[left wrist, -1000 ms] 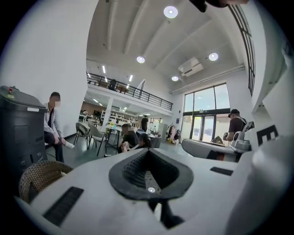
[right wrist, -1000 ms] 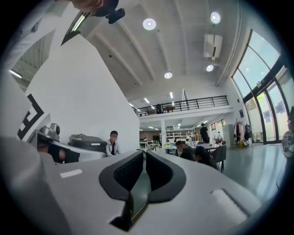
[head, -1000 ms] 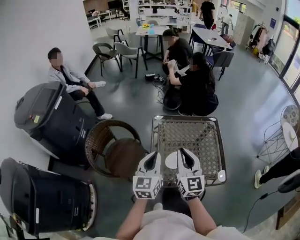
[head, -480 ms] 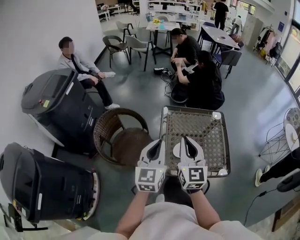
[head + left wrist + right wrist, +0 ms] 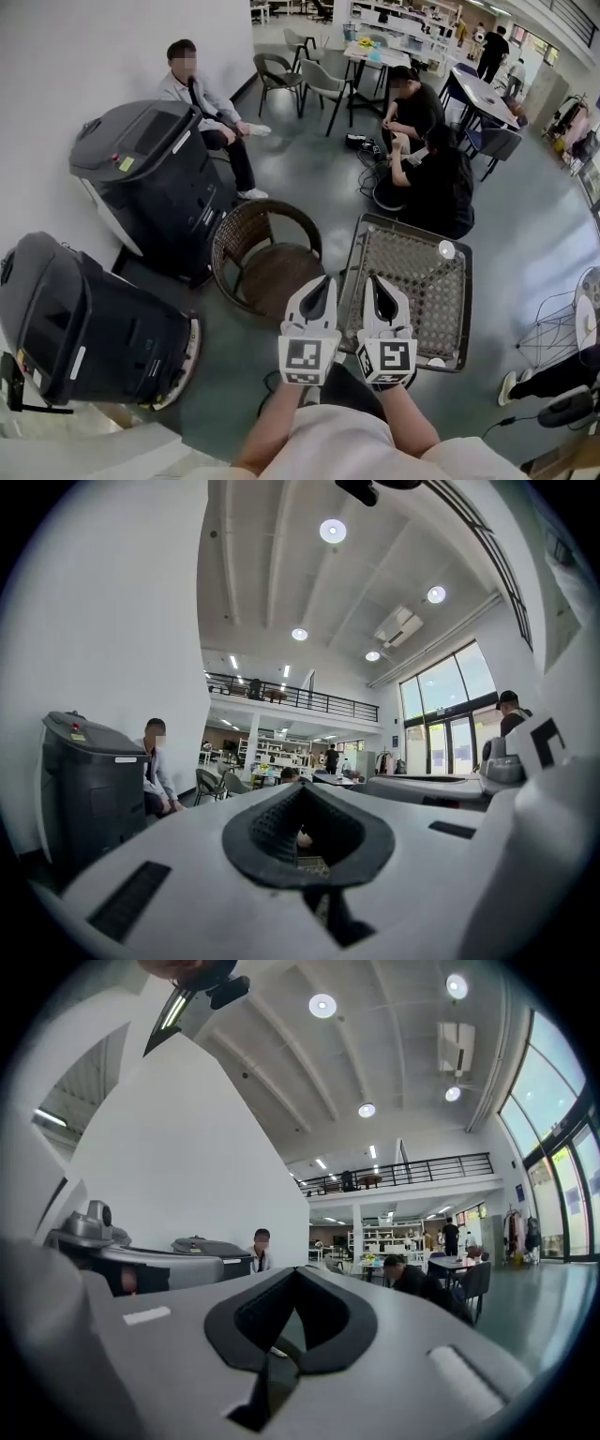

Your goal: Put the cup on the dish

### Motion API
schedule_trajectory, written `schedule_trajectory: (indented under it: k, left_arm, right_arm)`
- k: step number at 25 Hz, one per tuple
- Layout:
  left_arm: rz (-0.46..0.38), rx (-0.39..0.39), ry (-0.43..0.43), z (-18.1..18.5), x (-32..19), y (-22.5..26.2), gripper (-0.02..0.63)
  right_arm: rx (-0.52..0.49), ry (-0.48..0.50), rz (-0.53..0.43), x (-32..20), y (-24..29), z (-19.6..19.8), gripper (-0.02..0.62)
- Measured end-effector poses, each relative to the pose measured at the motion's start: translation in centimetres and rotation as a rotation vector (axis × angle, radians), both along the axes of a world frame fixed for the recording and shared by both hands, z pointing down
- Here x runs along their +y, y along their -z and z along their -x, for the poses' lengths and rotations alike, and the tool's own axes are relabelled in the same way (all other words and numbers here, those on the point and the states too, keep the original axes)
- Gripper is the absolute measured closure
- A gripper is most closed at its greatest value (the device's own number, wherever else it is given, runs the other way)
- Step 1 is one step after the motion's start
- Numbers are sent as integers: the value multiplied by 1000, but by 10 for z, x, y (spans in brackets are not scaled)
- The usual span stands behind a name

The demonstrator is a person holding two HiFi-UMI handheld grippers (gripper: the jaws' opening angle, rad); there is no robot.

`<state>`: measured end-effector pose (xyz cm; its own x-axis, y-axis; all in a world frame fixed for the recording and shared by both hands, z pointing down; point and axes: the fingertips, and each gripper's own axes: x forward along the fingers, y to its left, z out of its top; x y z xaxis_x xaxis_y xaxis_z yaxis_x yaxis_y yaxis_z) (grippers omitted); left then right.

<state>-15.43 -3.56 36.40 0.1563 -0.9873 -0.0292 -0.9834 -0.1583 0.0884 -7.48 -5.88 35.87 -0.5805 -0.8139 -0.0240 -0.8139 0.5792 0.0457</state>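
Moved since a second ago: left gripper and right gripper, raised somewhat, held level and side by side at near edge of table. View swung round with them, wicker chair now nearer centre. Lost from sight: white dish, earlier showing between the two, now presumably hidden behind them. Of cup: no trace in any view. Jaws of both: pressed together, nothing between. Bearing on task: no cup carried; cup on dish or not, impossible to settle from here.

Head view looks down; gripper views level, sharing seated person.
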Motion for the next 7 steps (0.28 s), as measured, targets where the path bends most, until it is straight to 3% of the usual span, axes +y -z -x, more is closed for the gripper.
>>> schedule_trajectory:
  k: [7]
  left_arm:
    - [7,52,25,40,-5,2,603]
  right_arm:
    - [-4,42,-16,-11,3,41,595]
